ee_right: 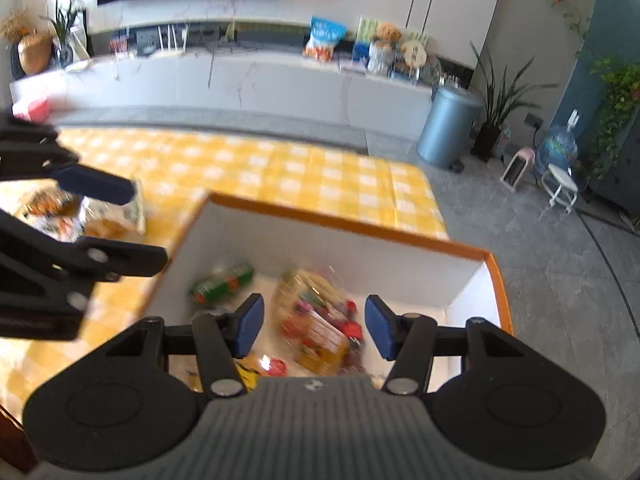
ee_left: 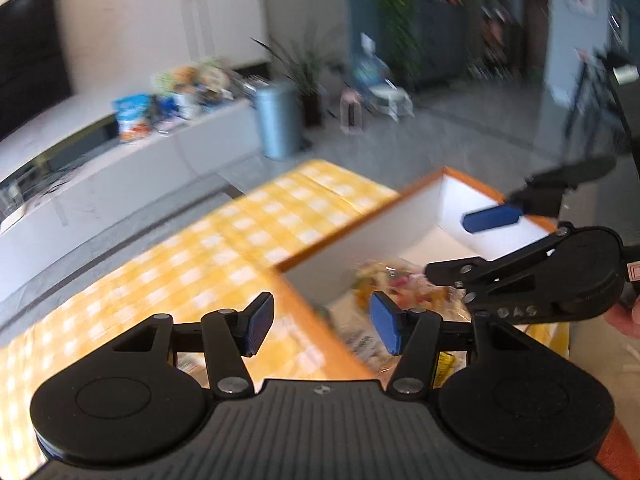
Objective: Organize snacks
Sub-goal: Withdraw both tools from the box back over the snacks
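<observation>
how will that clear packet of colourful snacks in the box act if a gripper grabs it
The clear snack packet looks like thin glossy film over loose pieces, so it will probably crumple and sag rather than stay stiff. The shiny wrap may slip between pads. It seems light, lying flat in the orange-rimmed box.

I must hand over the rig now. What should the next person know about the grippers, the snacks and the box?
Left gripper: open, nothing between the pads, above the box's edge.
Right gripper: open, empty, above the inside of the box.
Orange-rimmed box stands on the yellow checked tablecloth.
Done: a clear bag of mixed snacks and a green packet lie in the box, with more packets nearer the camera.
Left: a few snack bags still on the cloth, beside the box; the picture is blurred, so the count is unclear.
</observation>
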`<move>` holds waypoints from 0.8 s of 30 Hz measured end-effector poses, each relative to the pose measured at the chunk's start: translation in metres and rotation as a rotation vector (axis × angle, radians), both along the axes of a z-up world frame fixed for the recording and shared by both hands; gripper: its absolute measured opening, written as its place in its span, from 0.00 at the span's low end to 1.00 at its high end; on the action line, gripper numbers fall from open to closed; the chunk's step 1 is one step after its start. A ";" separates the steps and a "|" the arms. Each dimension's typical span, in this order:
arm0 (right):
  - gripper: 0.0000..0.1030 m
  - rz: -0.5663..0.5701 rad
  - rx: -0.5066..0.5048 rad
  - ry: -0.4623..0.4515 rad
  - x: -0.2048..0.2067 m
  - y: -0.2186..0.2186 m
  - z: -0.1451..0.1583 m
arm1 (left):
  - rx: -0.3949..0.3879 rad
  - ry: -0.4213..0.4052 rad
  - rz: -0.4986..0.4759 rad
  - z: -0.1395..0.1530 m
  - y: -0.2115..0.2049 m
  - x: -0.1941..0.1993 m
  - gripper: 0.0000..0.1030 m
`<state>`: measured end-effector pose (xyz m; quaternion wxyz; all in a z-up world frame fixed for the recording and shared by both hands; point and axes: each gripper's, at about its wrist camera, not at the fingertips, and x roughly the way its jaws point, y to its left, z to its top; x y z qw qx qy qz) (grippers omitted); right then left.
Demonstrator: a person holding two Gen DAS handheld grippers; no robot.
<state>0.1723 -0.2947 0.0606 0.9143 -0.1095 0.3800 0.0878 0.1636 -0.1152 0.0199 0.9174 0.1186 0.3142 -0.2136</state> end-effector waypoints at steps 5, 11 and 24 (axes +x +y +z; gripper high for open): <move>0.54 -0.022 0.040 -0.103 -0.021 0.034 0.009 | -0.142 -0.052 0.176 0.005 0.059 -0.029 0.67; 0.58 -0.018 0.174 -0.155 -0.054 0.077 0.004 | -0.232 -0.096 0.341 -0.009 0.118 -0.057 0.67; 0.71 0.011 0.288 -0.133 -0.088 0.167 -0.052 | -0.232 -0.046 0.520 -0.050 0.184 -0.083 0.67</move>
